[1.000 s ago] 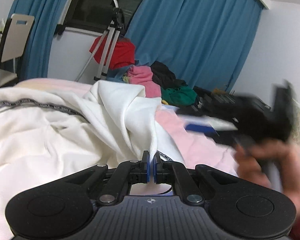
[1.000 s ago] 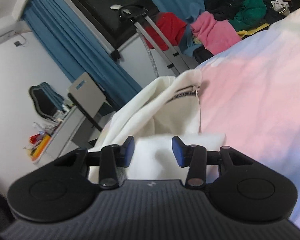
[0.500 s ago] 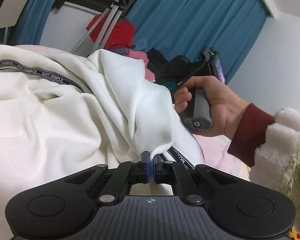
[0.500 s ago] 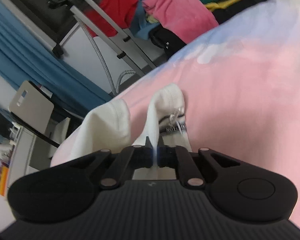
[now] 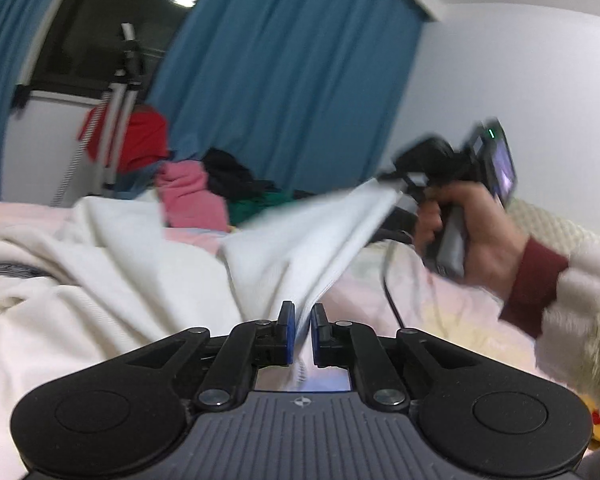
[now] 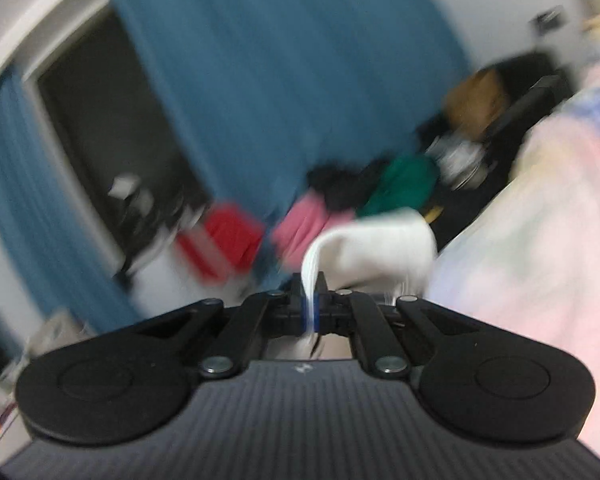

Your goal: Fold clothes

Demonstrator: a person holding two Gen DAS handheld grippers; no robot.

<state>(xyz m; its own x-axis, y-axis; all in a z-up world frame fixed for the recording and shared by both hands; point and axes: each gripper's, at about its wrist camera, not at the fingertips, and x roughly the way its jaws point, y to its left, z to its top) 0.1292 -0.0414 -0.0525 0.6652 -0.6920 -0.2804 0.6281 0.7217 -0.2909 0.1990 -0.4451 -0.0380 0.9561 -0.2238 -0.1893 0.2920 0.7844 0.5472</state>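
A white garment (image 5: 100,280) lies rumpled on the bed's pink sheet (image 5: 440,300). My left gripper (image 5: 300,320) sits low at its near edge. Its jaws are opening a little, with a white fold still running between the blue pads. From there a band of cloth stretches taut up to my right gripper (image 5: 400,188), which a hand (image 5: 480,232) in a red cuff holds above the bed. In the blurred right wrist view, my right gripper (image 6: 310,306) is shut on a fold of the white garment (image 6: 380,248), which droops over to the right.
A heap of clothes with a pink piece (image 5: 188,196) lies at the far end of the bed. A red garment (image 5: 140,148) hangs on a metal stand by the dark window. Blue curtains (image 5: 280,80) hang behind. A black cable (image 5: 388,280) trails from the right gripper.
The right gripper closed on a fold of the white garment, then swung up and to the right, pulling the cloth taut. The left gripper's pads have parted slightly around their fold.
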